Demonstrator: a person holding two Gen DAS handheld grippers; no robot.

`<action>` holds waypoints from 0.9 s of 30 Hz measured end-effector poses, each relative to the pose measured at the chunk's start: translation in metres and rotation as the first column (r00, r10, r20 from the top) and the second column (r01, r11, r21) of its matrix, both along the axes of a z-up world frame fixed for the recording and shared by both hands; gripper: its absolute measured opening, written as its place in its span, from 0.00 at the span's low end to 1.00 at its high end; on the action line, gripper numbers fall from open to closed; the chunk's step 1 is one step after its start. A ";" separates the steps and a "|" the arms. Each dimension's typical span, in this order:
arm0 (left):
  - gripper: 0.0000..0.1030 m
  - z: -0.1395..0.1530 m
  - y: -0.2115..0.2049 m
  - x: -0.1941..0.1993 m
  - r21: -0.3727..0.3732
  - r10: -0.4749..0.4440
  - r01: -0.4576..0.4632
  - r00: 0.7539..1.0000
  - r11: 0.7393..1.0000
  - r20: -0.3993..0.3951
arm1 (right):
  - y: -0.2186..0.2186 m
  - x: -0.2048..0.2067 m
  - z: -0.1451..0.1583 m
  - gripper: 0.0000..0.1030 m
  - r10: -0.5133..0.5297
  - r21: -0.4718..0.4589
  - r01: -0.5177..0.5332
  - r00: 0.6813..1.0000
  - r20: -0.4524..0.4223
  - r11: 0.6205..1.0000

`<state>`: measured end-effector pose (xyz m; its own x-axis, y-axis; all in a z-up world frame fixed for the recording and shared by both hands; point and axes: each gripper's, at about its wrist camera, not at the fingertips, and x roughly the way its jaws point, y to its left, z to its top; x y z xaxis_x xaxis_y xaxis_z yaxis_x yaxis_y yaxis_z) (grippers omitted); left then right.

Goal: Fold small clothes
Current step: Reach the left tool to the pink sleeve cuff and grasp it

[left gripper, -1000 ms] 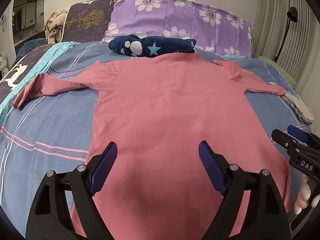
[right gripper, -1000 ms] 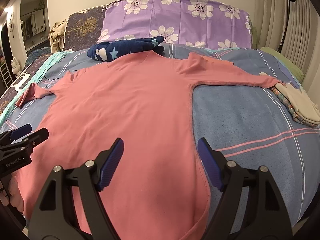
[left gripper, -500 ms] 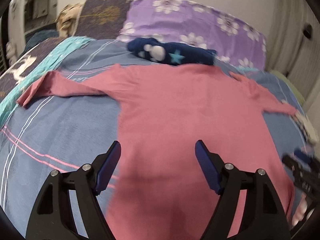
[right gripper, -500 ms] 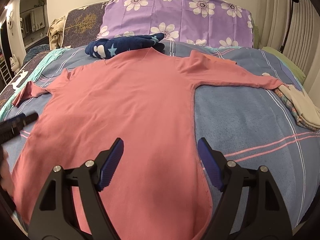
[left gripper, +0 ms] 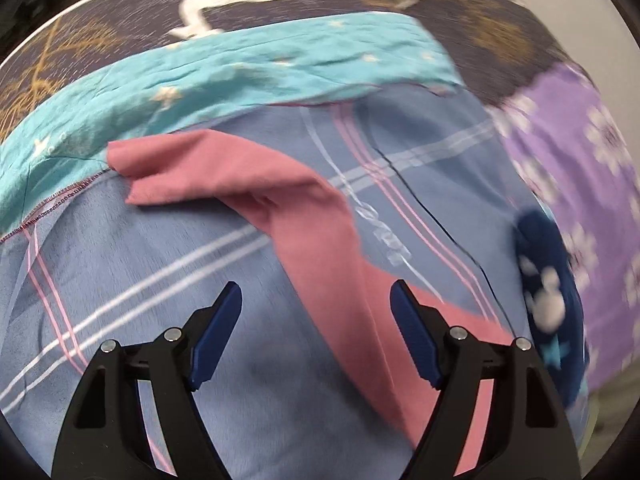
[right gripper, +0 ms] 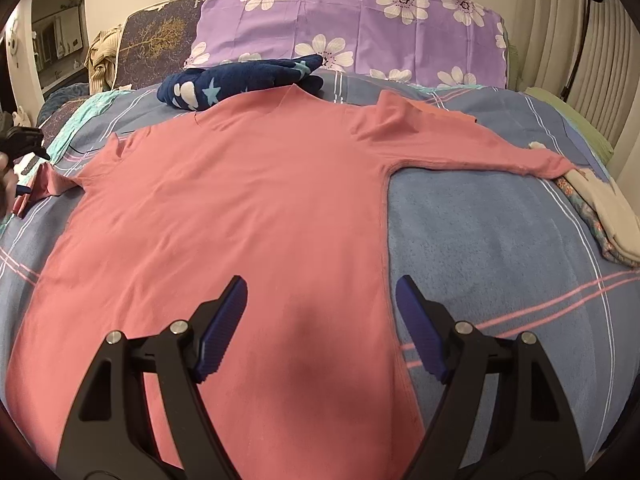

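Note:
A pink long-sleeved shirt (right gripper: 248, 216) lies spread flat on the bed, both sleeves stretched out sideways. In the left wrist view its left sleeve (left gripper: 280, 208) runs from the cuff at upper left down to the lower right, passing between the fingers. My left gripper (left gripper: 316, 300) hovers open above that sleeve, nothing pinched. It also shows at the far left edge of the right wrist view as the left gripper (right gripper: 24, 144), close to the cuff. My right gripper (right gripper: 320, 296) stands open over the shirt's lower right body, near the side seam.
A folded navy garment with stars (right gripper: 240, 82) lies by the shirt's collar, in front of a purple flowered pillow (right gripper: 360, 28). A cream and patterned stack of clothes (right gripper: 604, 212) sits beyond the right cuff. A turquoise cloth (left gripper: 240, 72) borders the left sleeve. The blue striped blanket (right gripper: 500, 240) covers the bed.
My left gripper has swung far left from over the shirt's body to the left sleeve and rolled, so its view is tilted and blurred. The right gripper has edged slightly forward.

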<state>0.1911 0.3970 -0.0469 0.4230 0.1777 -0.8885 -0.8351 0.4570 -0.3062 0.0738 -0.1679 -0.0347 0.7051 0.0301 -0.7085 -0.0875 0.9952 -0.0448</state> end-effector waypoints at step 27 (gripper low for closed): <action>0.61 0.016 0.024 0.009 0.040 0.018 -0.017 0.999 0.999 -0.029 | -0.028 0.009 -0.006 0.76 -0.058 0.036 0.058 0.998 -0.007 0.998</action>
